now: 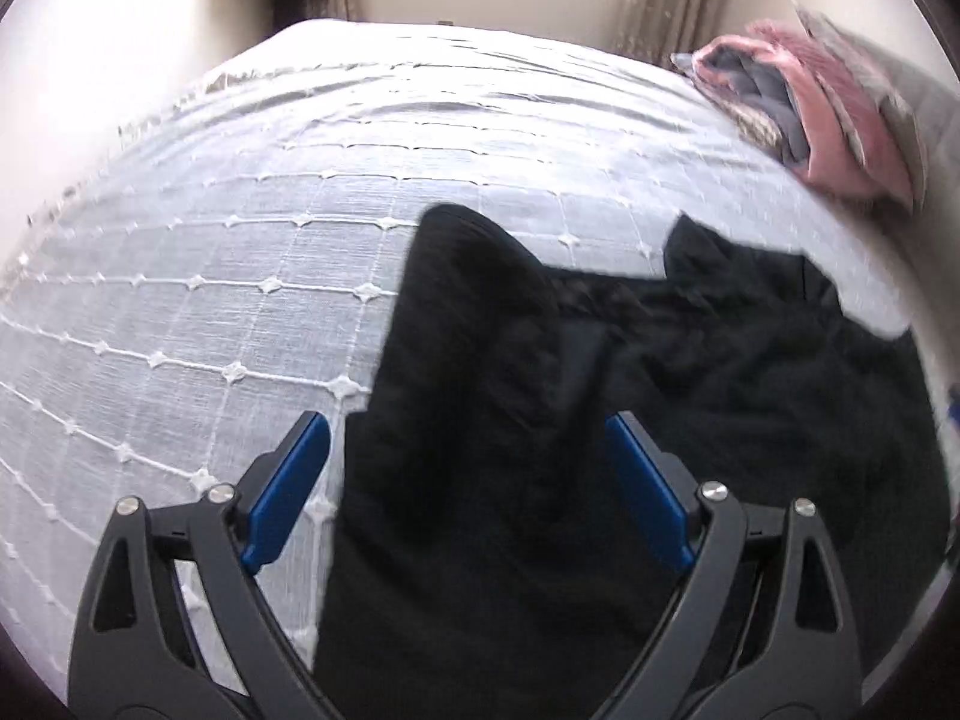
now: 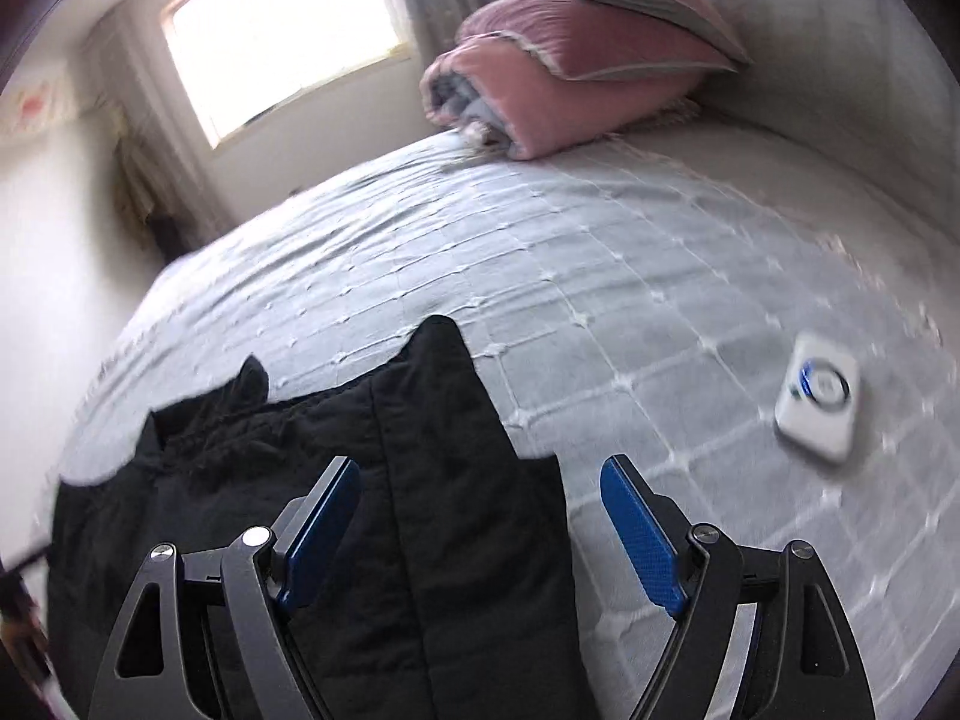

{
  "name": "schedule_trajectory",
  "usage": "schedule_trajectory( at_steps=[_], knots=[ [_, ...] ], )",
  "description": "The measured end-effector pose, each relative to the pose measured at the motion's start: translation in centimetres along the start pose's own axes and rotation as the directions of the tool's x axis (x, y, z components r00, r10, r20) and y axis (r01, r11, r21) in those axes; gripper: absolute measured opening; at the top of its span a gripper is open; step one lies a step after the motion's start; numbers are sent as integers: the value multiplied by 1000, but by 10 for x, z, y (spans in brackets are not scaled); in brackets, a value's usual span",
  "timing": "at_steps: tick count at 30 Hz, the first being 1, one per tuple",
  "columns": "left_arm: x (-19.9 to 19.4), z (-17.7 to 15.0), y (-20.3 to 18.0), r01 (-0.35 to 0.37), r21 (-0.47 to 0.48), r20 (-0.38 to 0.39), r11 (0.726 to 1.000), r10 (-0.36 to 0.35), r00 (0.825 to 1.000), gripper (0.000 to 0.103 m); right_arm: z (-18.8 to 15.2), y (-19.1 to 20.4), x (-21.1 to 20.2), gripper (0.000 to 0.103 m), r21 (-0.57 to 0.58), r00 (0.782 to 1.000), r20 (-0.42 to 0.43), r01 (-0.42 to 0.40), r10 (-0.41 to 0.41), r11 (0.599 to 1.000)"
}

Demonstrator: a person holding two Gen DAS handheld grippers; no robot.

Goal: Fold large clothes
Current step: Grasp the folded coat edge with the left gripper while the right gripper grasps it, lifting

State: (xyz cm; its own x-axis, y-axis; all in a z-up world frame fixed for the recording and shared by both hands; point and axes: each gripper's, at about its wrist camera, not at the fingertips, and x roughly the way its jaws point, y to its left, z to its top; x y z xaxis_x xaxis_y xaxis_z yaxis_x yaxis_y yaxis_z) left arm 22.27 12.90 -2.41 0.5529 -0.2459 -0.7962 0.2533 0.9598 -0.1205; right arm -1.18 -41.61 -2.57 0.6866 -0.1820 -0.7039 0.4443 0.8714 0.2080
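Left wrist view: the left gripper [image 1: 468, 438] hangs spread wide, holding nothing, over the black garment's [image 1: 600, 420] left edge; bare bedspread [image 1: 180, 312] lies off its left finger.

Right wrist view: the right gripper [image 2: 480, 480] gapes likewise above the garment's [image 2: 420, 480] right edge, bedspread [image 2: 600, 276] ahead, a white device [image 2: 819, 402] off its right finger.

Open bed [image 1: 180, 300] stretches left of the black garment [image 1: 600, 390]; pink bedding [image 2: 540, 102] blocks the headboard end, and a small white device [image 2: 819, 396] lies to the right.
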Motion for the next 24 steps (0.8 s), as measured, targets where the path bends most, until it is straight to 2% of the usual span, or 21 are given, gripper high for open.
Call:
schedule_trajectory(
  at_steps=[2,3,4,5,6,7,8,9,13,16,19,22,24],
  knots=[
    [9,6,12,41,-43,-10,998,-42,999,92,3,3,18,83,-25,999,-46,3,-4,1000],
    [14,8,15,58,-64,-17,996,-60,998,88,3,2,26,83,-25,998,-68,3,-5,1000],
    [21,11,21,81,-91,-30,993,-84,996,81,5,0,37,82,-13,996,-90,-8,7,1000],
    [28,14,24,111,-126,-43,986,-117,992,76,6,-1,47,76,3,994,-109,-26,26,1000],
    [35,16,27,150,-161,-51,975,-160,986,60,7,0,53,71,11,993,-116,-34,35,999],
    [41,17,30,207,-199,-56,958,-222,973,38,8,0,58,51,21,993,-109,-51,53,998],
    [43,16,30,244,-228,-54,943,-262,964,27,9,1,60,37,26,993,-99,-55,57,998],
    [42,17,28,261,-240,-39,935,-278,960,11,11,2,60,12,29,995,-87,-56,58,998],
    [12,24,17,309,-176,90,934,-298,950,7,27,9,30,6,33,994,74,-84,81,996],
    [-19,42,17,359,-138,223,923,-324,919,7,45,15,11,6,10,982,171,-85,82,996],
    [-31,65,16,371,-103,305,923,-325,895,7,65,23,7,6,-10,970,236,-65,65,998],
    [-12,86,18,345,-104,298,933,-301,906,7,79,23,28,6,-7,976,215,-41,42,999],
    [14,93,18,316,-114,262,942,-278,924,8,81,22,51,6,-13,985,170,-17,19,1000]
  ],
)
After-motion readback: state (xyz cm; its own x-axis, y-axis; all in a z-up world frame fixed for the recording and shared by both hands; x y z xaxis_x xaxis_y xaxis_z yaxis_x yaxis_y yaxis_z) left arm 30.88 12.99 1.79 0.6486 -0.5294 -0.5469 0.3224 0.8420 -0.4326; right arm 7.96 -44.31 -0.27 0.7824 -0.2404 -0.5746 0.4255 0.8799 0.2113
